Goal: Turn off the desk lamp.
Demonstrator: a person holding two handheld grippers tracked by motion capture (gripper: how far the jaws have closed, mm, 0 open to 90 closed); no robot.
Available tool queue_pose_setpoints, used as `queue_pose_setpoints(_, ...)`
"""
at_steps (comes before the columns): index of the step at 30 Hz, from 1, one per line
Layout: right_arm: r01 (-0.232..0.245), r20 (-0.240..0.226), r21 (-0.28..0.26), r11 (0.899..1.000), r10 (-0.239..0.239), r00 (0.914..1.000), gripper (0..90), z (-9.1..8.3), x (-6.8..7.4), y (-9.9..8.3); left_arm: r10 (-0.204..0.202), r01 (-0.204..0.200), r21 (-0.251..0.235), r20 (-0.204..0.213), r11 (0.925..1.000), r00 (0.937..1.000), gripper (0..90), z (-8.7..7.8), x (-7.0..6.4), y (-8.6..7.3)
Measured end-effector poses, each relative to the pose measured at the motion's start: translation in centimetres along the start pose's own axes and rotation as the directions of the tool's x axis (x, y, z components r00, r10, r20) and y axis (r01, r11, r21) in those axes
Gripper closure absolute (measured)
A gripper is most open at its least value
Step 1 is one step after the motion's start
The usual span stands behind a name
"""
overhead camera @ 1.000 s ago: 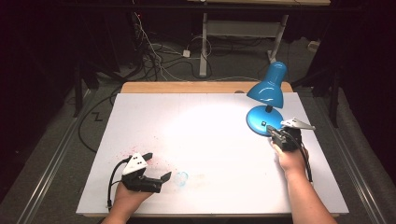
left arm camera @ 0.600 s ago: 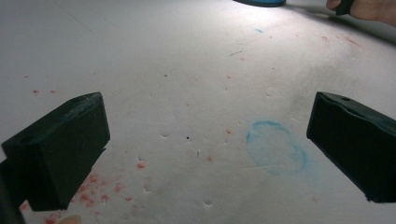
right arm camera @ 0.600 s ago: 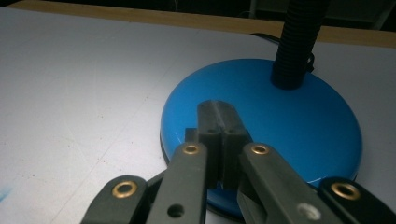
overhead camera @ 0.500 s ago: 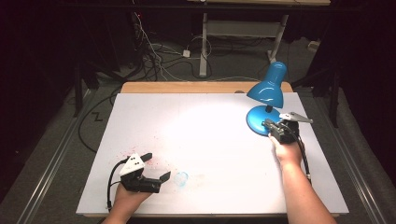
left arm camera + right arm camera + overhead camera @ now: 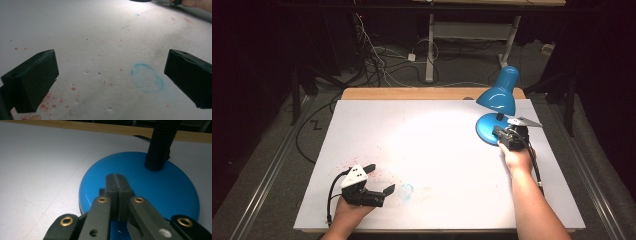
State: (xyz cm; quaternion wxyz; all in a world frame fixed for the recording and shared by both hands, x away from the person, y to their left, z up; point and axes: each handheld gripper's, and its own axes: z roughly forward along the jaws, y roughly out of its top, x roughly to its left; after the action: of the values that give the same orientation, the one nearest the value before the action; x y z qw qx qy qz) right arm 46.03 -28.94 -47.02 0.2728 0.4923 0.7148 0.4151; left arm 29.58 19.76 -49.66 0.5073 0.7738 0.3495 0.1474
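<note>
Blue enamel catches the eye first: a desk lamp (image 5: 498, 107) stands at the far right of the white desk (image 5: 437, 145), its shade tilted over a round base (image 5: 140, 190) from which a black ribbed neck (image 5: 161, 143) rises. The right hand-held gripper (image 5: 501, 134) sits at the near edge of that base, its jaws pressed together with nothing between them — in the right gripper view their joined tips lie over the blue disc, just short of the neck (whether they touch the enamel I cannot tell). The left hand-held gripper (image 5: 379, 181) rests well apart at the near left of the desk, jaws spread wide. Between and just beyond them lies a faint blue ring mark (image 5: 147, 77), with red specks (image 5: 53, 103) scattered near the left jaw.
</note>
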Motion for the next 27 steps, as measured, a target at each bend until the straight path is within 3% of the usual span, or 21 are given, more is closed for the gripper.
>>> queue_pose_setpoints(4, -0.019, 0.006, 0.003, 1.0, 0.019, 0.9998, 90.0, 0.2, -0.11, -0.21, 0.0, 0.0, 0.004, 0.0, 1.0, 1.0, 0.0, 0.03, -0.01, 0.02)
queue_pose_setpoints(27, -0.014, 0.011, -0.001, 1.0, 0.014, 0.9998, 90.0, 0.23, -0.23, -0.34, 0.005, -0.005, 0.011, 0.003, 0.9999, 1.0, 0.0, 0.14, -0.09, 0.05)
